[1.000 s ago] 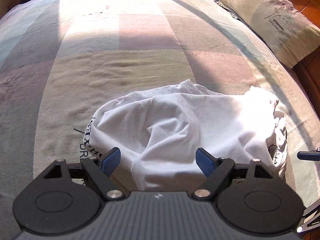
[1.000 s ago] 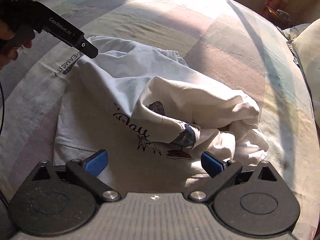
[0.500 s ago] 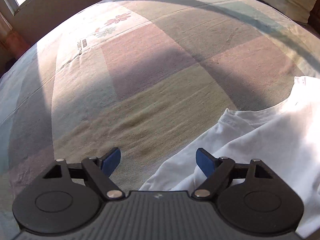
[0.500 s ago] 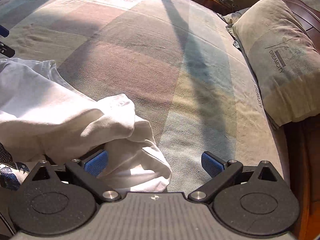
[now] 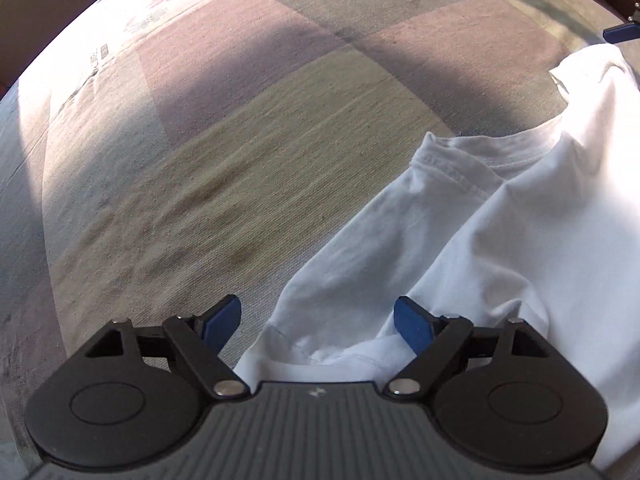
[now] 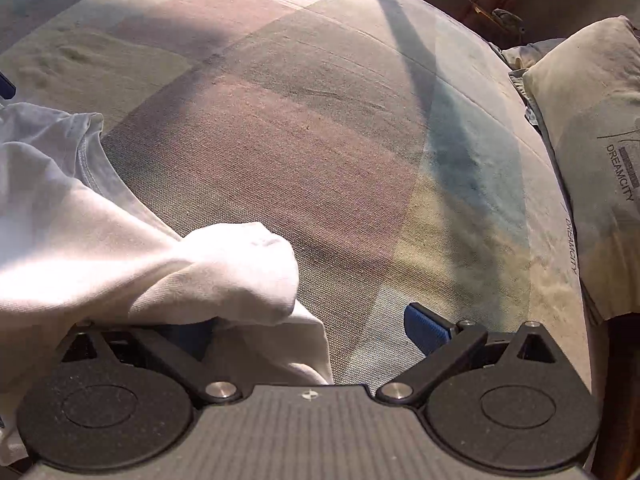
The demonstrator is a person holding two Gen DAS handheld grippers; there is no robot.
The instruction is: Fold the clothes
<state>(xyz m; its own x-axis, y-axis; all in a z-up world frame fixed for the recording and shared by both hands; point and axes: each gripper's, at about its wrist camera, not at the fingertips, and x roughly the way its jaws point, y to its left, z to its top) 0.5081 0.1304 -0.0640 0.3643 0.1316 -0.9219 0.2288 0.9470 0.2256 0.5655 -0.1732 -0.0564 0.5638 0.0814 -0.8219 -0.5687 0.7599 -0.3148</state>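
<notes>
Found the white T-shirt (image 5: 500, 240) rumpled on the bed (image 5: 240, 160), neither flat nor folded, with the ribbed collar turned toward the far side in the left view. Held the left tool (image 5: 318, 324) spread wide and low over one edge of the cloth, a hem lying between the blue pads but nothing pinched. Held the right tool (image 6: 312, 332) spread as well, one pad buried under a bunched lump of the shirt, the other bare over the bed; gripped nothing there either.

Judged the main hazard to be closing on several layers at once, since the heap was doubled over at both tools; would then drag the whole bundle instead of one edge. Judged a second hazard in nipping the bed's woven top along with the hem, soft and yielding as it looked. Could also have misjudged the right-hand bite, with that pad out of sight under the lump, and with sun glare washing out the white folds.

Worked on a broad bed topped in faded blocks of pink, tan and grey-green, dimpled in places, crossed by hard sunlight and dark shadow bands. Noted a pillow (image 6: 592, 160) printed DREAMCITY at the right edge, dark wood beyond it.
</notes>
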